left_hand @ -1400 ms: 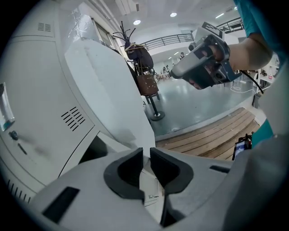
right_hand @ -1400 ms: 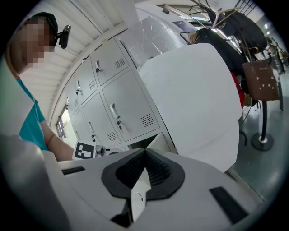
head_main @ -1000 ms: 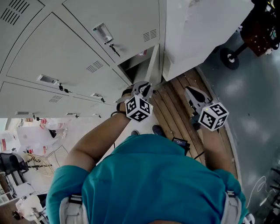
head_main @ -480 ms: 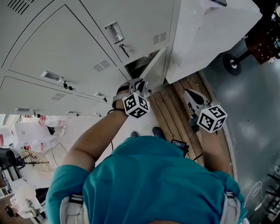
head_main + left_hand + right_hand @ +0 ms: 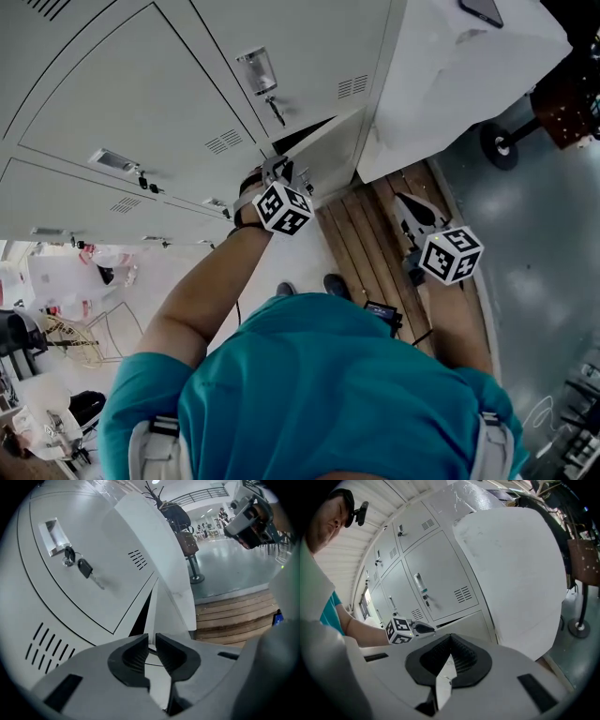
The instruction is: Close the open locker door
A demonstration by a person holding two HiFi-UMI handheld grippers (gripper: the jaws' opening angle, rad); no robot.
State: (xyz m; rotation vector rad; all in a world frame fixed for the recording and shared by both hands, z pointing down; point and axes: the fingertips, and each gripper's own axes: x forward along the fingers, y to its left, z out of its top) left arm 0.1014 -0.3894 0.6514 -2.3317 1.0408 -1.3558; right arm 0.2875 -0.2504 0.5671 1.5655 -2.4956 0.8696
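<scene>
The open locker door is the low grey one under the keyed locker. It stands only a little ajar, with a dark slit along its top edge. My left gripper sits at the door's free edge. In the left gripper view that edge runs straight into the narrow gap of the gripper, whose jaws are closed on it. The right gripper view shows the same door with the left gripper pointing along it. My right gripper hangs shut and empty over the wooden planks, its own view showing its tips meeting.
Above the door, a key hangs in the lock of the keyed locker. A large white covered block stands right beside the lockers. Wooden planks and a glossy grey floor lie below. A wheeled stand is at the right.
The door has swung from well ajar to nearly flush with the locker. My left gripper moved up and left with its edge. The right gripper stayed almost in place.
</scene>
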